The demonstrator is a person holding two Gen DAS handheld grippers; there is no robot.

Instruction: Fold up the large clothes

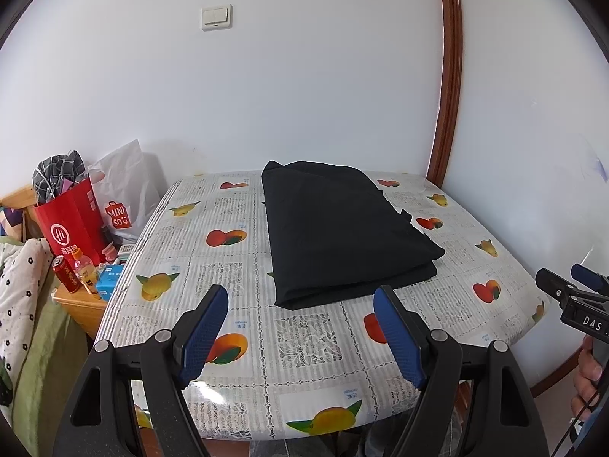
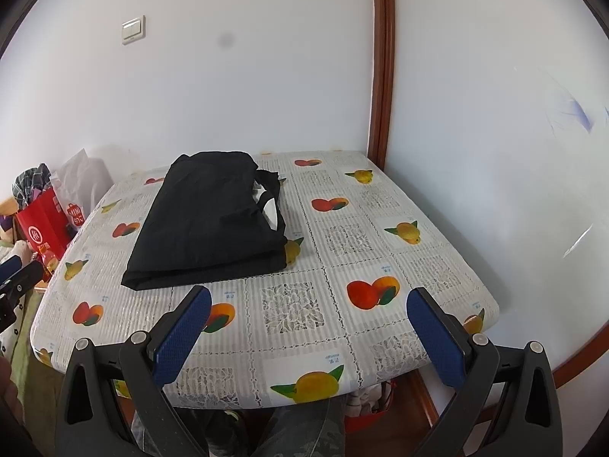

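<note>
Both tongs, left gripper [image 1: 300,297] and right gripper [image 2: 308,301], hang spread wide, gripping nothing. Black garment [image 1: 342,228] lies folded flat on the table [image 1: 304,346]. Red bag [image 1: 72,224] holds what's probably checked cloth [image 1: 57,171].

This is a lived-in room of a home, most likely a bedroom. A table [image 1: 243,346] under a fruit-printed plastic cloth stands pushed into a corner of white walls, with a light switch [image 1: 216,17] at 12 o'clock and dark wooden door trim [image 1: 449,76] at 1 o'clock. At 9 o'clock a low wooden nightstand [image 1: 78,306] carries a red shopping bag [image 1: 70,224], a white Miniso bag [image 1: 121,190], a drink can [image 1: 65,274] and a bottle [image 1: 85,272], beside quilted bedding [image 1: 19,293].
</note>
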